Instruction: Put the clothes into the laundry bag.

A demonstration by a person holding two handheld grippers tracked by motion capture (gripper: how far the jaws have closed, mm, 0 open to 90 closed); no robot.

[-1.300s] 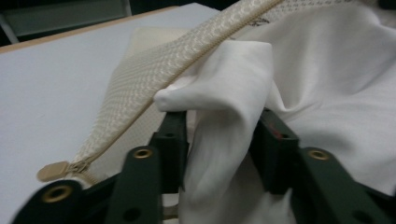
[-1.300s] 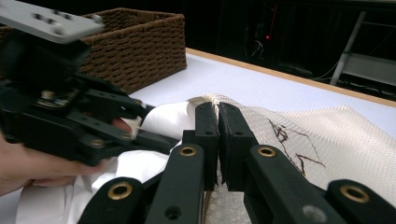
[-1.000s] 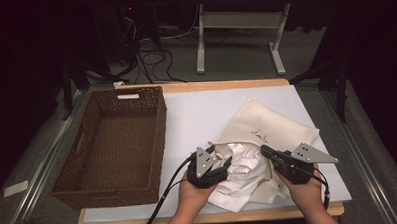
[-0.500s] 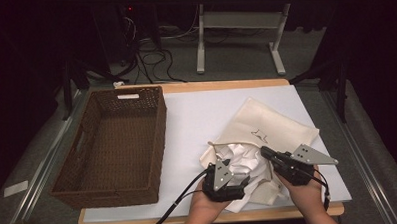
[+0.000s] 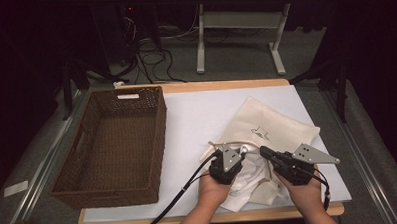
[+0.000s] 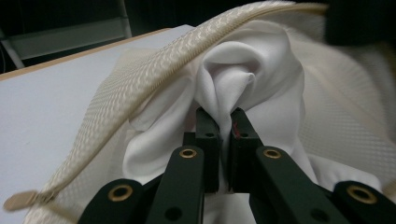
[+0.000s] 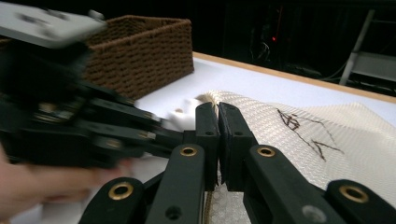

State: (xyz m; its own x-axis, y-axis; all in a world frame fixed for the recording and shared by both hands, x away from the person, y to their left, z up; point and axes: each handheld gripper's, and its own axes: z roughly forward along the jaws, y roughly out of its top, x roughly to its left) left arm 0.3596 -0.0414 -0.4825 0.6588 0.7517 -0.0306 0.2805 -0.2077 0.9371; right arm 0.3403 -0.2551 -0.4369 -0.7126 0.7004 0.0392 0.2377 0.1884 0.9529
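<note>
**Lead:** Two grippers are working the same bundle right now. Nearest you, your left gripper is clenching a fold of the white cloth, which is bulging out of the mouth of the mesh bag at the near right of the tabletop. Its jaws have just been closing, and the fold is pinched between them.

**Operator:** So you're wanting me pulling?

**Lead:** You're pulling slowly, I'd say, and along the opening rather than up, so the zipper arching over the cloth isn't snagging it. Your right gripper is clamped on the bag's edge just by the opening; you're using it as the anchor, so you're keeping it planted while the left draws the cloth clear.

**Operator:** And if the bag is dragging along?

**Lead:** Then you're easing off and re-gripping deeper in the cloth; a thin fold may be slipping out.

**Operator:** What's differing from a second ago?

**Lead:** Your left gripper was sitting further left, at the bundle's edge, with its jaws apart; now it's standing closer to the right one and biting cloth. The right gripper is sitting where it was. Farther off, the wicker basket is standing on the left, unmoved and with nothing in it.
</note>
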